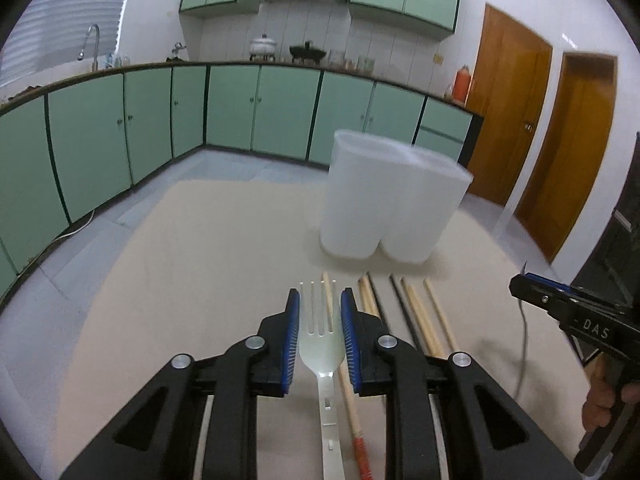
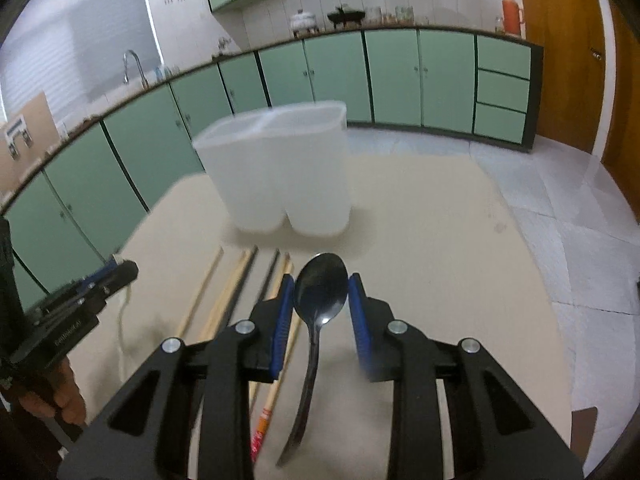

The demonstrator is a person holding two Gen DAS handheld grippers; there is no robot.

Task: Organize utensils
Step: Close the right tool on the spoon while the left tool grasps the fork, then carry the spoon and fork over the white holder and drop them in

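Observation:
My left gripper point(image 1: 320, 300) is shut on a silver fork point(image 1: 321, 340), its blue pads pressed against the fork's head, tines pointing away. My right gripper point(image 2: 321, 284) is shut on a dark spoon point(image 2: 320, 292), gripped at the bowl with the handle trailing back toward me. Both utensils hang above the beige table point(image 1: 200, 260). A white translucent two-compartment holder point(image 1: 392, 204) point(image 2: 280, 172) stands upright farther back. Several chopsticks point(image 1: 420, 312) point(image 2: 236, 288), wooden and black, lie on the table between the grippers and the holder.
In the left wrist view the other gripper point(image 1: 576, 316), held by a hand, sits at the far right. Green kitchen cabinets point(image 1: 160, 120) and a tiled floor surround the table. Wooden doors point(image 1: 540, 140) stand at the right.

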